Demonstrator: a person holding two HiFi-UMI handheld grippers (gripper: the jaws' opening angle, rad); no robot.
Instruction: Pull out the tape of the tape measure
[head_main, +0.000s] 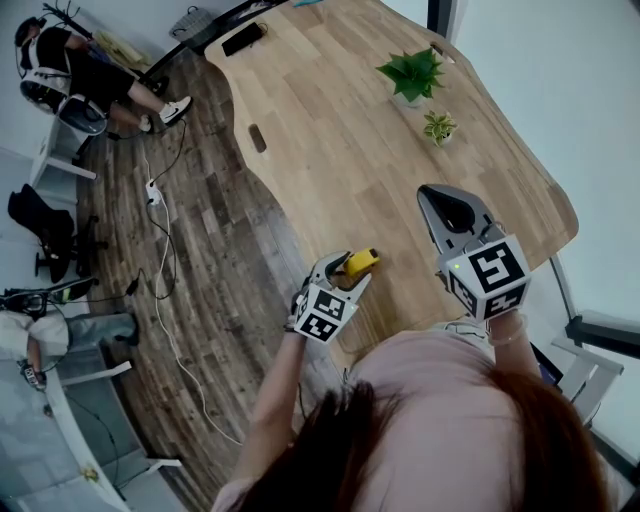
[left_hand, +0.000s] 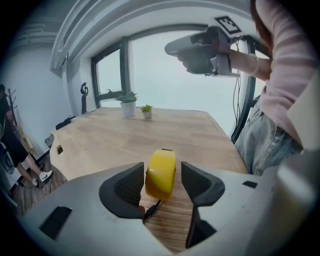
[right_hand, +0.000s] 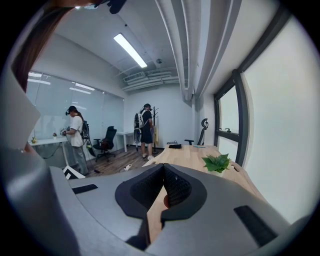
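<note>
The yellow tape measure (left_hand: 161, 172) stands on its edge on the wooden desk (head_main: 330, 130) close to the near rim, a short dark cord (left_hand: 150, 210) trailing from its base, and it sits between the spread jaws of the left gripper (left_hand: 162, 176), with a sliver of desk showing between it and the right-hand pad, so the gripper is released rather than clamped. The right gripper (right_hand: 163, 186) is clenched on nothing, held in the air above the desk's right side. Further back stand two small potted plants (head_main: 412, 73).
</note>
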